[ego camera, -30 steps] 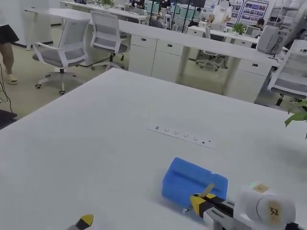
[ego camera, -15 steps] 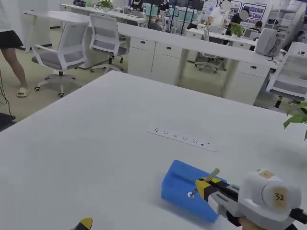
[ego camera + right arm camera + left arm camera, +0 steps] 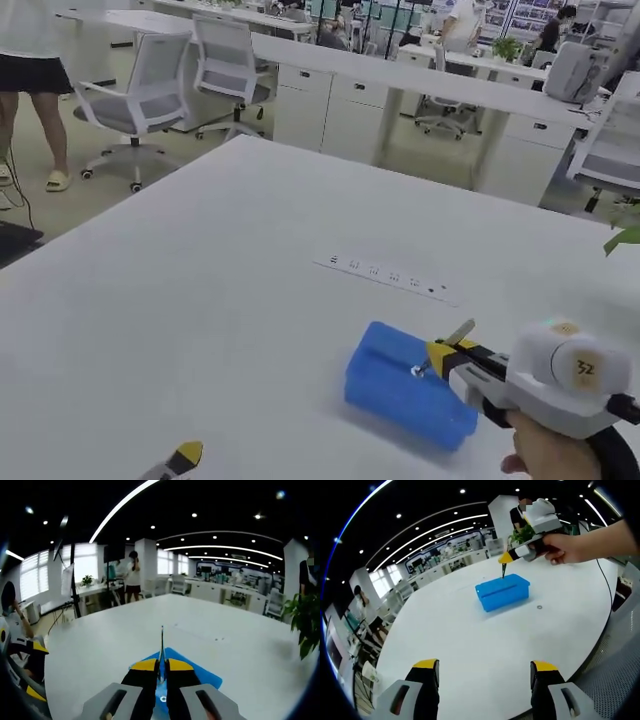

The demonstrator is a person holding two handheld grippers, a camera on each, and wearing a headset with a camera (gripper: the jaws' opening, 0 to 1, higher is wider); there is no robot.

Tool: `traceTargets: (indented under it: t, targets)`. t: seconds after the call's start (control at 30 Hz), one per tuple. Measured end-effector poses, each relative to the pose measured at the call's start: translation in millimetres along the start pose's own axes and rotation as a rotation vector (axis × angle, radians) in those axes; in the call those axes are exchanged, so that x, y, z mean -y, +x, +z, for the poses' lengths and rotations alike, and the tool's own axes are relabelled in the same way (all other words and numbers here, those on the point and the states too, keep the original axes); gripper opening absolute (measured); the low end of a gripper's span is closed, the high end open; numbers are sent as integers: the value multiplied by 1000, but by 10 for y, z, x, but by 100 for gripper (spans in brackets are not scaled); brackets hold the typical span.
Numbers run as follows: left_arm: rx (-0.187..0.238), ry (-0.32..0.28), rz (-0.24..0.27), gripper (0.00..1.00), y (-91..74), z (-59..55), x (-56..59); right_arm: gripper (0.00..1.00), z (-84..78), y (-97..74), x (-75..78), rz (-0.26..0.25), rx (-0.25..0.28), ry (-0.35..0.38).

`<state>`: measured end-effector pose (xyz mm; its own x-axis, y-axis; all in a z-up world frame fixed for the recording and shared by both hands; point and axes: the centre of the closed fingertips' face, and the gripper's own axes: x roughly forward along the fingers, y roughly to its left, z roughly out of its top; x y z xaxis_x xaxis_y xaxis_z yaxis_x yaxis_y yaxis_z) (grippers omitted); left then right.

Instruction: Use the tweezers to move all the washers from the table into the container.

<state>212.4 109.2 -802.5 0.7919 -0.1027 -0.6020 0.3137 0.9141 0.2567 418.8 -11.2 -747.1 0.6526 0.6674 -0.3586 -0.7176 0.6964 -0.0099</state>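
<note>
The blue rectangular container sits on the white table near its front right. My right gripper hovers over the container's right part, shut on thin metal tweezers that point down into it. A small glinting piece, too small to make out, shows at the tweezer tip. In the right gripper view the tweezers stick out between the closed yellow jaws above the container. One washer lies on the table beside the container. My left gripper is open and holds nothing, well short of the container.
A flush power strip is set into the table behind the container. The table edge curves close to the washer. Office chairs, desks and a standing person are beyond the table's far side.
My right gripper with the tweezers has moved from the container's near edge to above its inside. The head camera has shifted a little; the left gripper tip stays at the bottom edge.
</note>
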Motion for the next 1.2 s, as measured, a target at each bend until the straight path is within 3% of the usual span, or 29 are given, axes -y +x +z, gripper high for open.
traceTargets:
  t: [0.6, 1.2]
  targets:
    - [-18, 8, -5, 75, 10, -27, 11, 2, -324, 115, 61, 0, -74, 18]
    - [-37, 4, -12, 75, 27, -61, 20, 2, -654, 395, 13, 29, -148, -1]
